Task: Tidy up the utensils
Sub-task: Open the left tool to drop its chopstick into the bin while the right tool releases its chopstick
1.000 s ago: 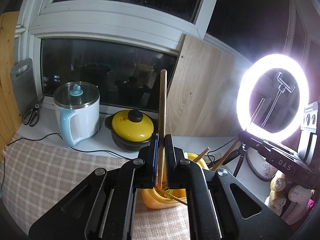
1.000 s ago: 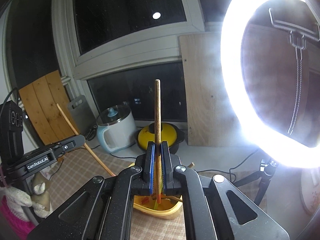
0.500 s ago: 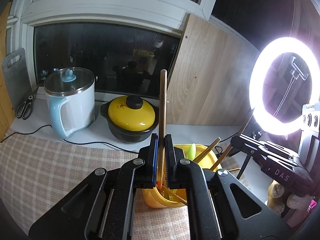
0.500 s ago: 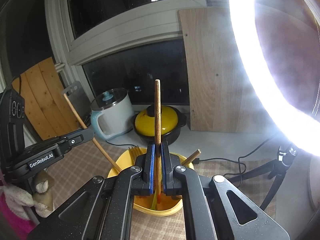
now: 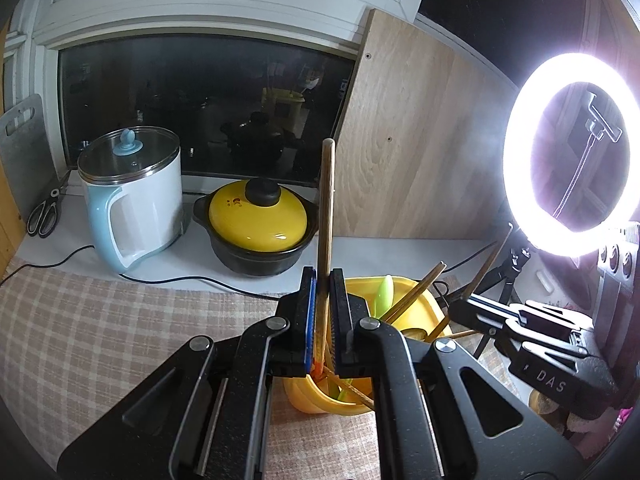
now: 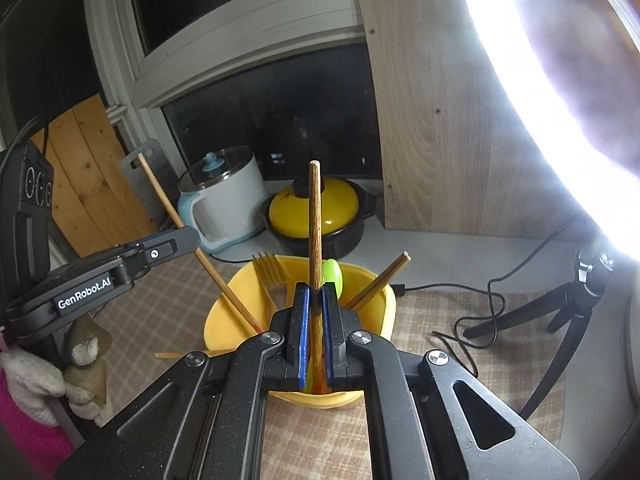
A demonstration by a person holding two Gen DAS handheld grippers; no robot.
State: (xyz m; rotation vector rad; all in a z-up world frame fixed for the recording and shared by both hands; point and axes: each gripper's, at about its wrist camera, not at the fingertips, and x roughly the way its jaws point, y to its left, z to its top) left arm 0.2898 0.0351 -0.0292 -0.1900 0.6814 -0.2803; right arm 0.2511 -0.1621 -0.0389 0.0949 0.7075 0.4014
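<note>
A yellow utensil holder stands on the checked cloth and holds a fork, a green spoon and chopsticks. My left gripper is shut on a wooden chopstick that stands upright, its lower end inside the holder. My right gripper is shut on another wooden chopstick, upright, its lower end inside the holder too. The left gripper also shows in the right wrist view, the right gripper in the left wrist view.
A white and blue electric kettle and a yellow-lidded black pot stand on the sill behind. Scissors lie far left. A bright ring light on a tripod stands right, its cables on the cloth.
Both grippers have moved down and closer to the yellow holder, still holding their chopsticks. The chopsticks' lower ends now reach into the holder.
</note>
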